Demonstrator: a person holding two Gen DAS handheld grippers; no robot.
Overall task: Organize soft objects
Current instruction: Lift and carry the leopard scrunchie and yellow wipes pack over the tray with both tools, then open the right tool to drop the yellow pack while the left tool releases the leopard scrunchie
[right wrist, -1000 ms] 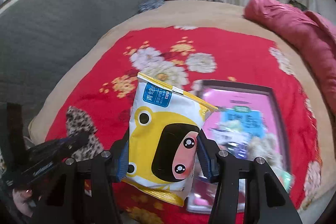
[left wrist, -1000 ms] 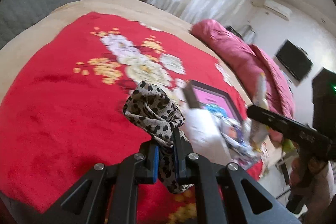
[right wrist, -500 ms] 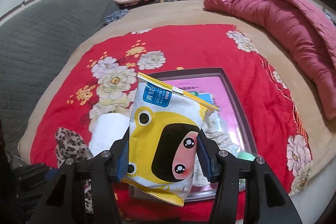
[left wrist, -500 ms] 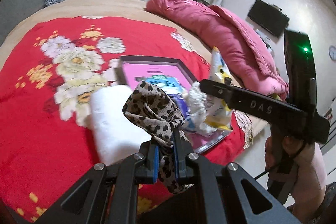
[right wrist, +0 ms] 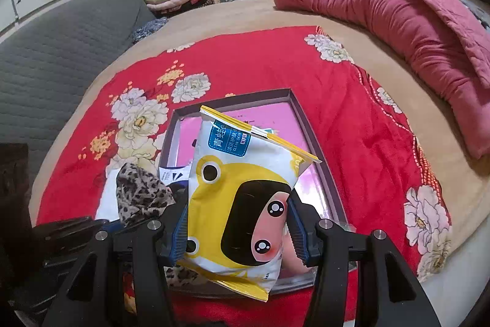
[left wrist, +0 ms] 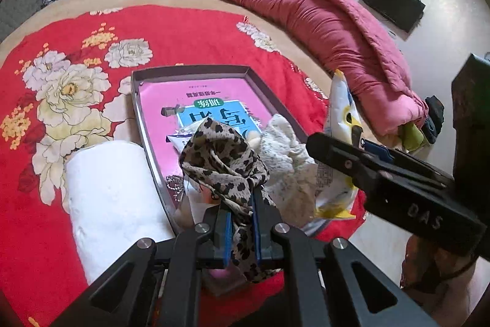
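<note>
Red floral blanket (left wrist: 183, 29) covers the bed, shallow dark-rimmed pink tray (left wrist: 144, 77) on it. Right gripper (right wrist: 237, 230) clamps a yellow-and-white frog-print wipes pack (right wrist: 242, 204) upright above the tray; left gripper (left wrist: 240, 230) pinches a leopard-print fabric scrunchie (left wrist: 223, 155), sticking upward.

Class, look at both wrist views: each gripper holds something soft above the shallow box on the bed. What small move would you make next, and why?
Probably lower the left gripper a little toward the box before letting go. It is shut on the leopard-print cloth, which hangs over the box, and the right gripper with its wipes pack is close beside it, so one hand at a time seems safer.
</note>
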